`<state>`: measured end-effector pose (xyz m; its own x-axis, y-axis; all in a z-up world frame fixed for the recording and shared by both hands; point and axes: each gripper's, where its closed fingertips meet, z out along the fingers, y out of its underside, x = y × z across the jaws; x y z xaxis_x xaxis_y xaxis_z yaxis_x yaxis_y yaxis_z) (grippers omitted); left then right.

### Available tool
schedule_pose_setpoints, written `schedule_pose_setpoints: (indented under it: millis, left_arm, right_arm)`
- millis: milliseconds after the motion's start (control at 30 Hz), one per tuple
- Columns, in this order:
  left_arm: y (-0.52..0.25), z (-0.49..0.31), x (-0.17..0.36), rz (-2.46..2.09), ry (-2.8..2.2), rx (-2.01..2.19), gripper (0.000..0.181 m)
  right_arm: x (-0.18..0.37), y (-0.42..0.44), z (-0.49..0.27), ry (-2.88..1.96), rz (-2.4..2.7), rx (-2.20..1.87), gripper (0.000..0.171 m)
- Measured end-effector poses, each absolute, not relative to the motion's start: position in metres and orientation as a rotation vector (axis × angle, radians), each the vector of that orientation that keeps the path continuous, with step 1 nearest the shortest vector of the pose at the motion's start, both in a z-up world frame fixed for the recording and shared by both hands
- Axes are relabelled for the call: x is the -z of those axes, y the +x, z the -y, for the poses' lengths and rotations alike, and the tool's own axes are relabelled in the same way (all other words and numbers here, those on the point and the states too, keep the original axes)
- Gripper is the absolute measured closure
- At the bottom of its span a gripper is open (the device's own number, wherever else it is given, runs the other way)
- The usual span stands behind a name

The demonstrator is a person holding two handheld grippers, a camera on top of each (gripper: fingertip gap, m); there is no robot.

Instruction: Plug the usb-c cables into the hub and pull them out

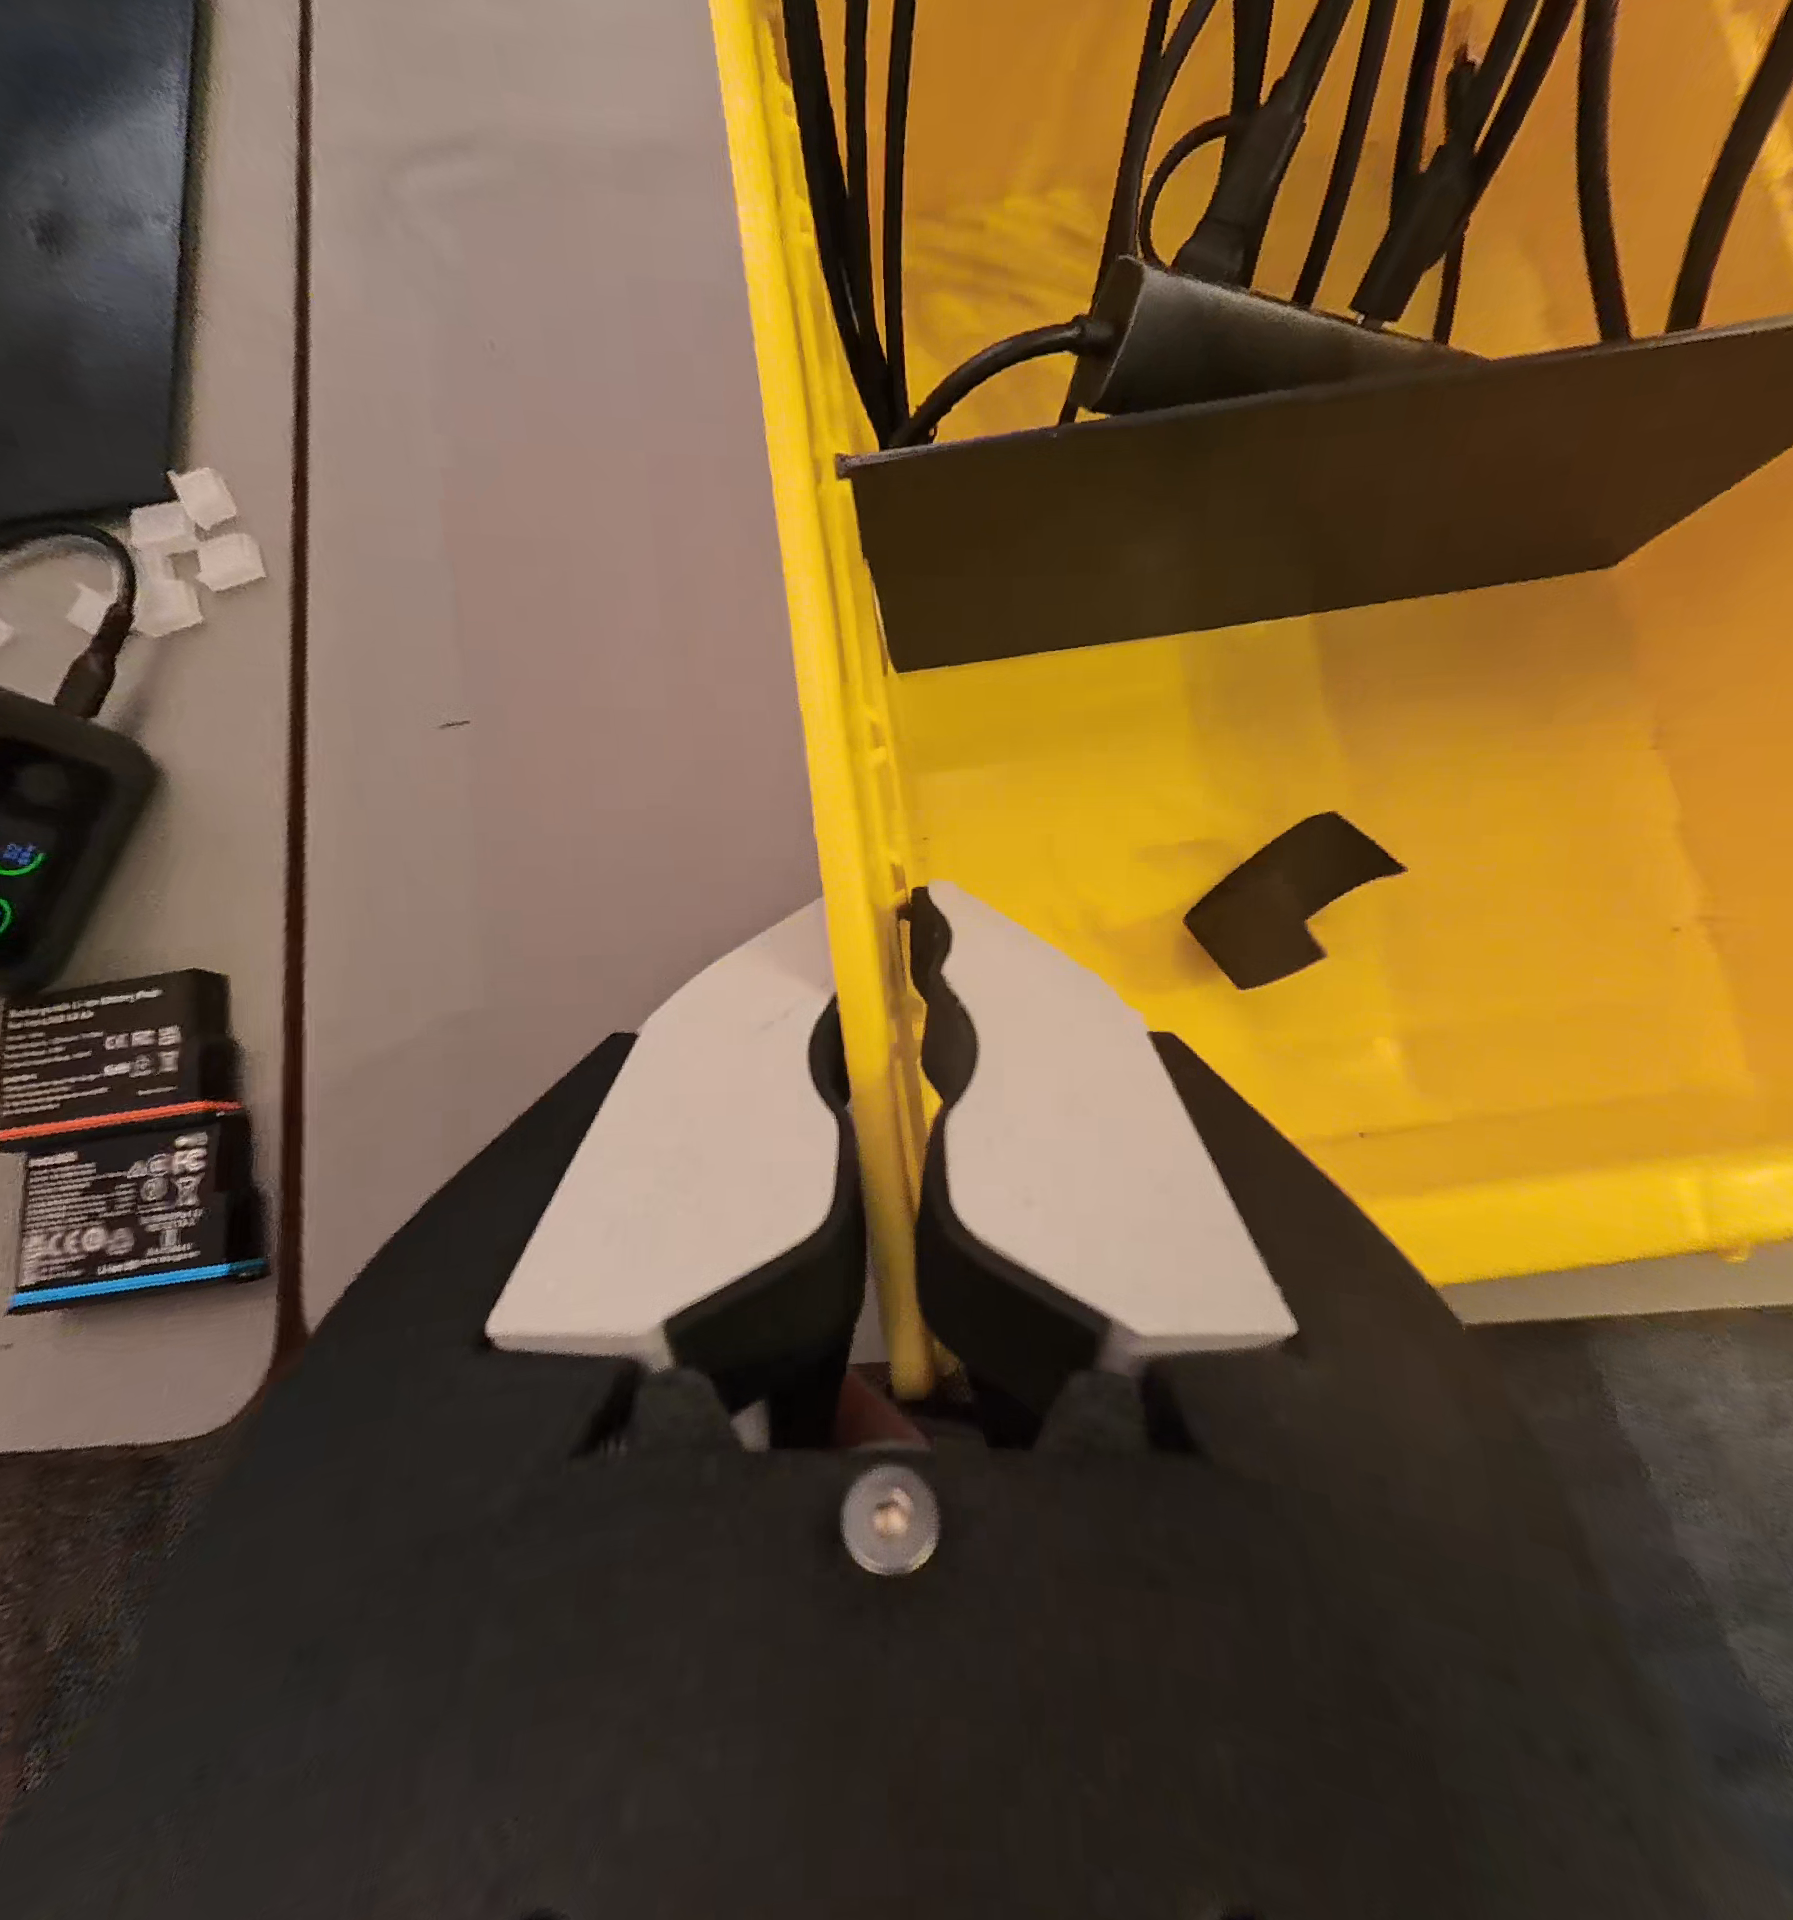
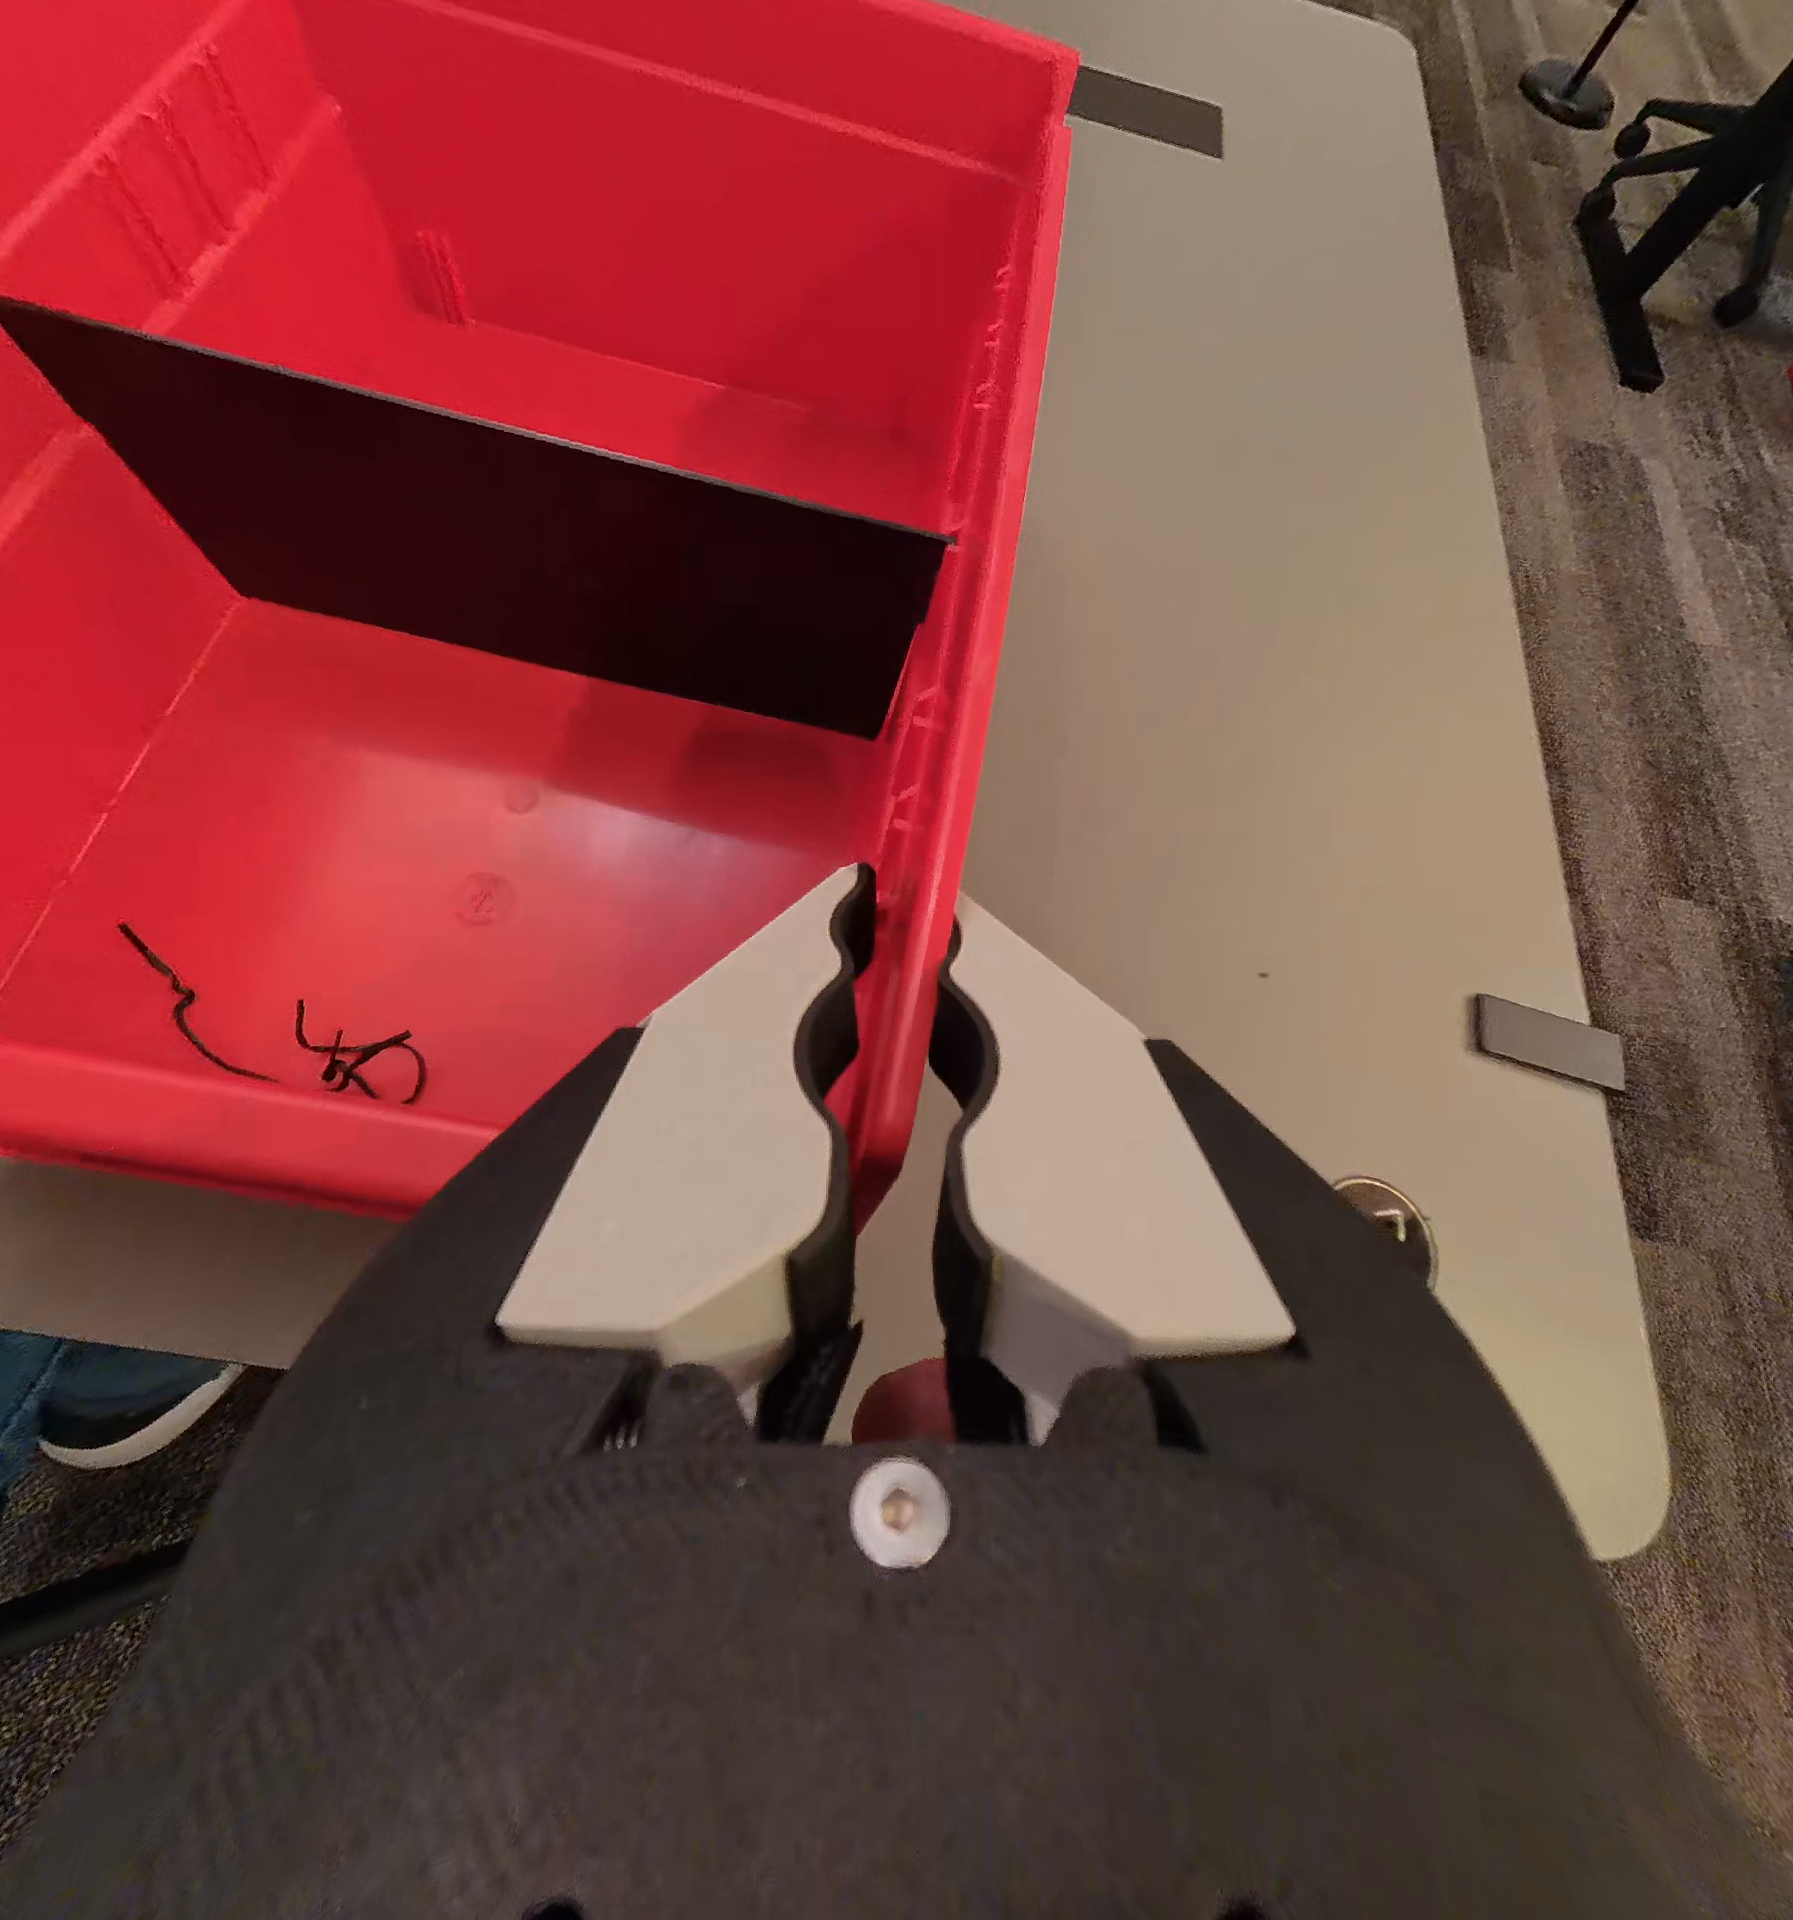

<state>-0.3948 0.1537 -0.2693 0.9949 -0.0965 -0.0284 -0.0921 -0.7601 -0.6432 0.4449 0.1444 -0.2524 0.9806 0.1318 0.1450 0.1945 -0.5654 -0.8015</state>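
A: What did we see from the left wrist?

B: We saw the left tongs [image 1: 884,914] pressed together on the side wall of the yellow bin [image 1: 850,790]. One finger was outside the wall and the other one inside, so the wall was pinched between them. The bin stood on the grey desk [image 1: 518,520].

A: And where were the task's things?

B: The hub [image 1: 1214,343], a dark flat box, lay in the far compartment of the yellow bin, behind a black divider [image 1: 1287,520]. Several black cables [image 1: 861,187] hung down into that compartment, and at least one of them was plugged in the hub. In the near compartment we saw only a small black piece [image 1: 1287,904] on the floor of the bin.

A: What lay on the desk at the left?

B: A dark charger with a lit screen [image 1: 9,842], two black batteries [image 1: 123,1132], some small white squares [image 1: 185,540] and a dark flat slab [image 1: 61,249].

A: And the right side?

B: The right tongs [image 2: 907,914] stood around the side wall of the red bin [image 2: 1017,416], one finger inside and one outside. We could see a narrow gap at the outer finger, so we cannot tell if they really pinched the wall. The red bin had also a black divider [image 2: 497,551], and in its near compartment lay only thin black threads [image 2: 352,1049]. Beyond the desk we saw a carpet [image 2: 1702,727] and the base of a chair [image 2: 1702,208].
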Motion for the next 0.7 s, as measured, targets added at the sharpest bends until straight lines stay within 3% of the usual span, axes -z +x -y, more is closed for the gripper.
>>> schedule_pose_setpoints:
  millis: [300, 467, 600, 700]
  left_arm:
    - [-0.436, -0.156, 0.269, -0.072, -2.418, 0.045, 0.177]
    - [-0.450, -0.162, 0.232, -0.113, -2.291, -0.102, 0.138]
    - [-0.421, -0.181, 0.180, -0.457, -2.128, -0.250, 0.141]
    - [-0.383, -0.201, 0.172, -0.784, -2.109, -0.260, 0.143]
  right_arm:
    - [0.253, 0.477, -0.143, -2.177, 0.175, 0.106, 0.166]
    - [0.247, 0.482, -0.141, -2.184, 0.230, 0.275, 0.138]
    - [0.217, 0.476, -0.140, -2.094, 0.230, 0.350, 0.134]
    - [0.189, 0.455, -0.143, -1.999, 0.275, 0.367, 0.138]
